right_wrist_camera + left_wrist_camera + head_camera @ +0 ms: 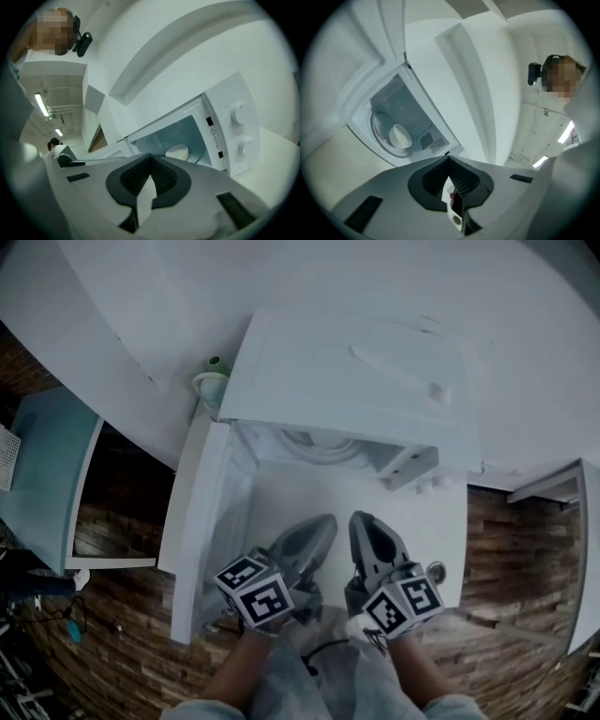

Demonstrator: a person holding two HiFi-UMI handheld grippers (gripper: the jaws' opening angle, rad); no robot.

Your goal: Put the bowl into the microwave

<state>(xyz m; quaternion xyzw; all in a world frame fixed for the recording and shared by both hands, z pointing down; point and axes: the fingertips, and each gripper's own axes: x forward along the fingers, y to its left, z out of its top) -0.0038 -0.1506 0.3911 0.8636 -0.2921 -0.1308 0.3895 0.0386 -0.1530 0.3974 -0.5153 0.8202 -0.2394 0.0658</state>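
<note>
A white microwave (347,381) stands on a white counter with its door (202,521) swung open to the left. A white bowl (400,136) sits inside on the round glass turntable; the right gripper view also shows the bowl (177,152) in the cavity. In the head view only the turntable's curved rim (319,448) shows at the cavity's back. My left gripper (319,526) and right gripper (366,521) hover side by side in front of the opening, apart from the bowl. The left gripper (448,159) is shut and empty, and so is the right gripper (151,157).
Two knobs (239,112) sit on the microwave's control panel right of the cavity. A small green-topped object (214,371) stands left of the microwave. A teal cabinet (47,474) and wood-patterned floor (122,652) lie below the counter's edge. A person (55,143) is far off.
</note>
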